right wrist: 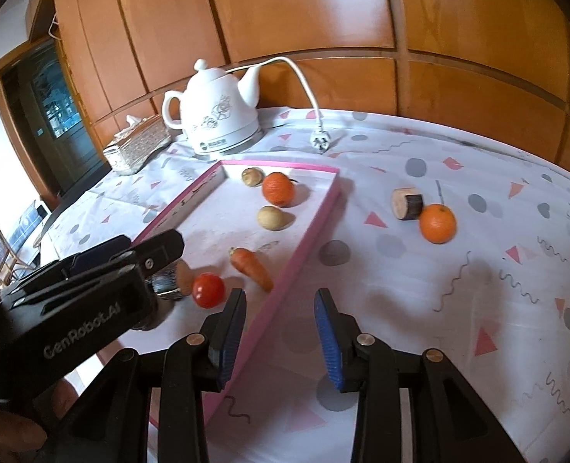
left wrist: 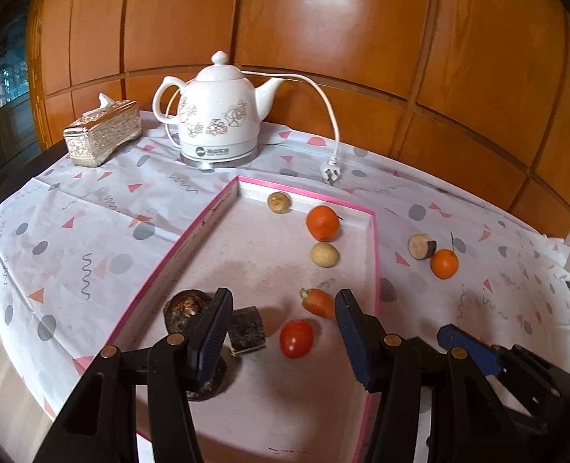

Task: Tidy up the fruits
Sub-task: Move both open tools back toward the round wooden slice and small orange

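Note:
A pink-rimmed tray (left wrist: 373, 270) holds an orange (left wrist: 322, 223), two small tan round fruits (left wrist: 324, 255), a carrot (left wrist: 317, 301), a red tomato (left wrist: 296, 338), a dark cut block (left wrist: 247, 331) and a dark round piece (left wrist: 186, 306). My left gripper (left wrist: 283, 295) hovers open over the tray's near end, its pads touching nothing; the tomato lies below the gap. My right gripper (right wrist: 281, 295) is open and empty above the tray's right rim (right wrist: 285, 281). On the cloth outside the tray lie a second orange (right wrist: 437, 223) and a cut wood piece (right wrist: 407, 203).
A white kettle (left wrist: 217, 115) with its cord and loose plug (left wrist: 330, 173) stands behind the tray, and a tissue box (left wrist: 101, 133) at the back left. Wood panelling closes the far side. The patterned cloth (right wrist: 458, 328) runs on to the right.

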